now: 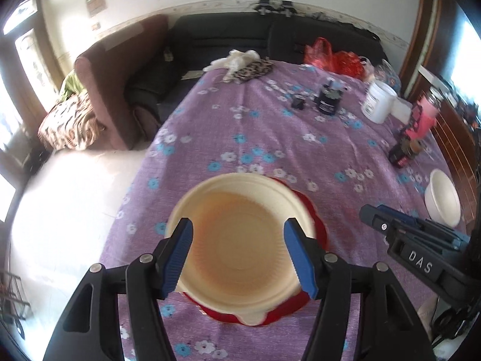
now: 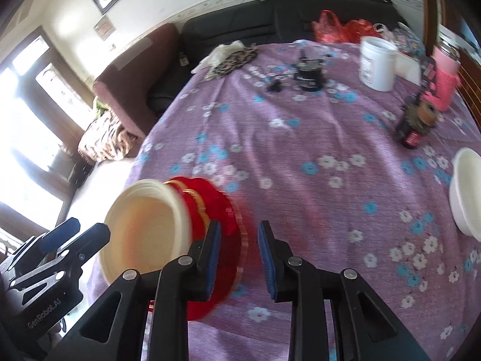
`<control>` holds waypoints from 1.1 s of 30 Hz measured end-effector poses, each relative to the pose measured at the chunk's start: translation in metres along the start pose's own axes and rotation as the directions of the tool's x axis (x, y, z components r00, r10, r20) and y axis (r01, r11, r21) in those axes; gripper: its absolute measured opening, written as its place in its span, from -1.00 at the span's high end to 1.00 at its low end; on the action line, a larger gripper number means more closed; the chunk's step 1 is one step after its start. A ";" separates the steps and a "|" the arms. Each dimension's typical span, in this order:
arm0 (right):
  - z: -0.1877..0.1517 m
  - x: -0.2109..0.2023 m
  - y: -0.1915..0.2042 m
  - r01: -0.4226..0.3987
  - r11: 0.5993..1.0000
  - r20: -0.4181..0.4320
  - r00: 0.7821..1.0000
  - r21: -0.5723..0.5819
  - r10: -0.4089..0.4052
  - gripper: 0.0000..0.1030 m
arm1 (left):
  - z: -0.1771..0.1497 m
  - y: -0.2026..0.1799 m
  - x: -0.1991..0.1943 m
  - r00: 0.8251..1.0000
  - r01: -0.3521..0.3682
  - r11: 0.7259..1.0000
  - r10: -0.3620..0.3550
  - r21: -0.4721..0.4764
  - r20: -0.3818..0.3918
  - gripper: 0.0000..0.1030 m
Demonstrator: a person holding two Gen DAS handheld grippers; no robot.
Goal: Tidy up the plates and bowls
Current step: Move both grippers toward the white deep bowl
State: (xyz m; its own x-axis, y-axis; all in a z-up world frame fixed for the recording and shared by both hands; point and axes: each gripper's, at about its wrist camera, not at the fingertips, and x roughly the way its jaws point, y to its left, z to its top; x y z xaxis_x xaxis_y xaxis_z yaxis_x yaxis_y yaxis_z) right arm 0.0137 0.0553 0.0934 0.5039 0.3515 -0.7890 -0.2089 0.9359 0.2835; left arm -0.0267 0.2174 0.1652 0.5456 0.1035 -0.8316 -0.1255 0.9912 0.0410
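Resting on surface point(image 1: 270, 126): cream plate point(image 1: 240, 246), empty, atop red plate point(image 1: 315, 219)
Far right: white bowl point(image 1: 443, 200), empty
Left tongs point(image 1: 245, 258): wide, gripping nothing
Right tongs point(image 2: 239, 260): narrow, gripping nothing

A cream plate point(image 1: 240, 240) lies on a red scalloped plate point(image 1: 315, 210). The surface point(image 1: 270, 138) wears a purple cloth printed with white and blue flowers. A white bowl point(image 1: 443, 198) sits at its right edge. The fingers point(image 1: 183, 255) are blue.
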 end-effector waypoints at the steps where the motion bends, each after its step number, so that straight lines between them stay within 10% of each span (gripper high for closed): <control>1: -0.001 -0.003 -0.010 0.010 1.000 0.002 1.000 0.017 -0.010 0.46 | 0.001 -0.008 0.001 1.000 0.002 1.000 -0.002 0.017 -0.001 -0.21; 22: -0.015 -0.083 -0.219 0.159 0.930 0.086 0.976 0.331 -0.198 0.46 | -0.002 -0.168 0.033 0.993 0.086 0.969 -0.064 0.231 -0.099 -0.22; 33: -0.011 -0.120 -0.318 0.264 0.858 0.107 0.934 0.441 -0.342 0.28 | 0.021 -0.256 0.070 0.948 0.277 0.938 -0.232 0.207 -0.217 -0.22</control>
State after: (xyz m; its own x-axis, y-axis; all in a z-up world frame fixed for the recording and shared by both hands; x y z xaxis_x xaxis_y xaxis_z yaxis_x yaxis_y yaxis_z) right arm 0.0105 -0.2849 0.0914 0.6313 0.0108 -0.7754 0.3230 0.9054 0.2756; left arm 0.0604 -0.0271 0.1082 0.3671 -0.1497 -0.9181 0.2046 0.9758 -0.0773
